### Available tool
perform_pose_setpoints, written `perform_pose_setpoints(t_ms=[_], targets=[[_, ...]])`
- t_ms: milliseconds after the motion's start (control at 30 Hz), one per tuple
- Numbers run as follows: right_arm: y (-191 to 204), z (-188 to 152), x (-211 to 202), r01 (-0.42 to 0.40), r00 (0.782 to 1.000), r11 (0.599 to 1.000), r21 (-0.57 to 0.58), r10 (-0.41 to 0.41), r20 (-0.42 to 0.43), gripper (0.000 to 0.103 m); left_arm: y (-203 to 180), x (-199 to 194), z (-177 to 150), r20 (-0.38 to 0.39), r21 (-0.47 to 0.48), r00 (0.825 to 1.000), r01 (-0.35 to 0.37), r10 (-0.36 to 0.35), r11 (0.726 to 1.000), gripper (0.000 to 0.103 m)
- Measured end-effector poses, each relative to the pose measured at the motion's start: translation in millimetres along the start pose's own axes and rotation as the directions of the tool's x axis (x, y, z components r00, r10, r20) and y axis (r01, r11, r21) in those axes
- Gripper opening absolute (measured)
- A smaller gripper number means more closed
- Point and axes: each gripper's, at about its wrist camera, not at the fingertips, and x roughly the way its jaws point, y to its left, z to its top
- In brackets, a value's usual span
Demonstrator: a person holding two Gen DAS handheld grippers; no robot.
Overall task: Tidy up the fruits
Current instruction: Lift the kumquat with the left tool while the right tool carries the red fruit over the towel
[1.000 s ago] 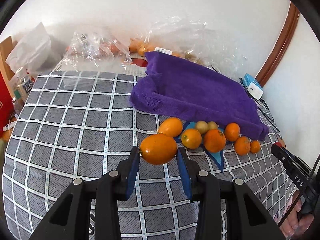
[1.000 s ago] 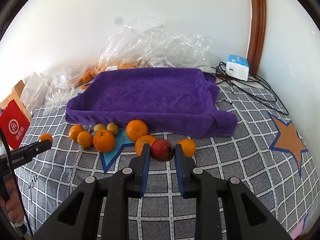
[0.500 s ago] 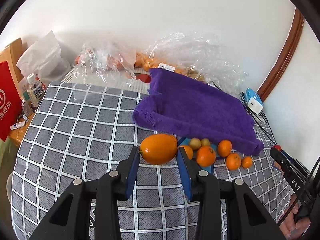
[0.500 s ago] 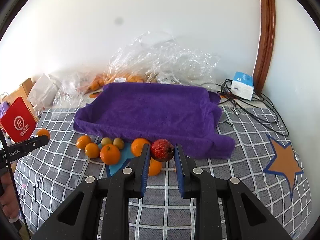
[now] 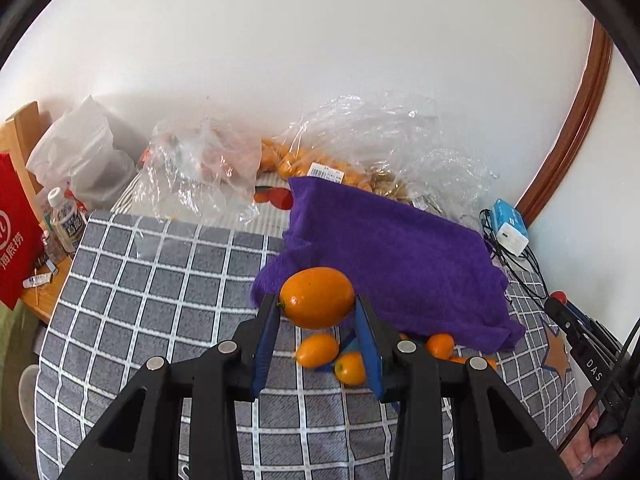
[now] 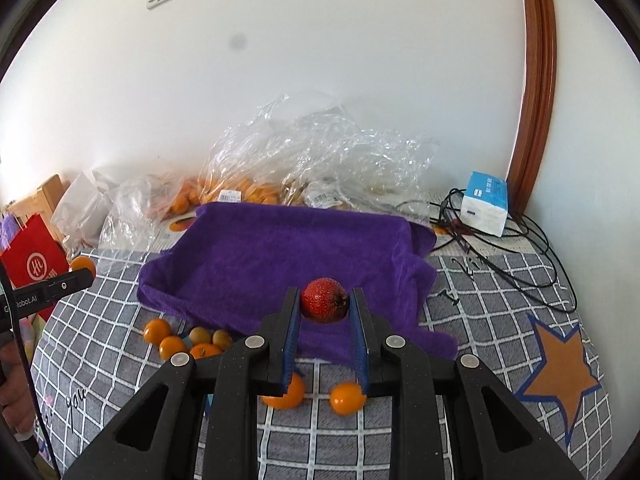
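My left gripper (image 5: 317,307) is shut on a large oval orange (image 5: 317,297), held in the air above the checked cloth (image 5: 168,288). My right gripper (image 6: 325,301) is shut on a small red bumpy fruit (image 6: 324,300), raised over the near edge of the purple towel (image 6: 288,256). Several loose oranges (image 6: 344,398) and two small brown-green fruits (image 6: 211,336) lie on the cloth in front of the towel (image 5: 400,264). In the left wrist view some of those oranges (image 5: 316,350) show between and beside the fingers.
Clear plastic bags (image 6: 320,168) with more oranges pile against the wall behind the towel. A blue-white box (image 6: 484,208) and black cables (image 6: 532,256) lie at the right. A red paper bag (image 5: 12,236), a bottle (image 5: 66,216) and a white bag (image 5: 80,160) stand left.
Both grippers have risen with their fruit still held. The loose oranges have slid down and under the fingers in both views, and more wall shows above.
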Motion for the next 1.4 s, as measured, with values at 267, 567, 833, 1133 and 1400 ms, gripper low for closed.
perform_pose_setpoints(t_ms=[267, 567, 833, 1133, 1400], targets=[[-10, 22, 16, 0.000, 1.000, 1.000, 0.007, 0.000, 0.012, 0.024, -9, 11, 26, 0.012, 0.013, 1.000, -0.004, 0.004, 1.000, 0.036], [-17, 42, 42, -0.002, 1.000, 1.000, 0.015, 0.002, 0.017, 0.024, -17, 33, 58, 0.031, 0.026, 0.999, -0.013, 0.012, 1.000, 0.036], [-24, 52, 69, 0.006, 1.000, 1.000, 0.025, -0.006, 0.005, 0.024, -25, 61, 76, 0.025, 0.037, 1.000, -0.004, 0.004, 0.999, 0.036], [-37, 63, 99, 0.022, 1.000, 0.999, 0.043, -0.022, -0.011, 0.024, -30, 96, 85, 0.003, 0.040, 1.000, -0.015, 0.015, 0.999, 0.036], [-39, 60, 131, 0.030, 0.998, 0.998, 0.048, -0.028, -0.050, 0.024, -25, 127, 86, -0.031, 0.034, 0.999, -0.017, 0.018, 0.999, 0.036]])
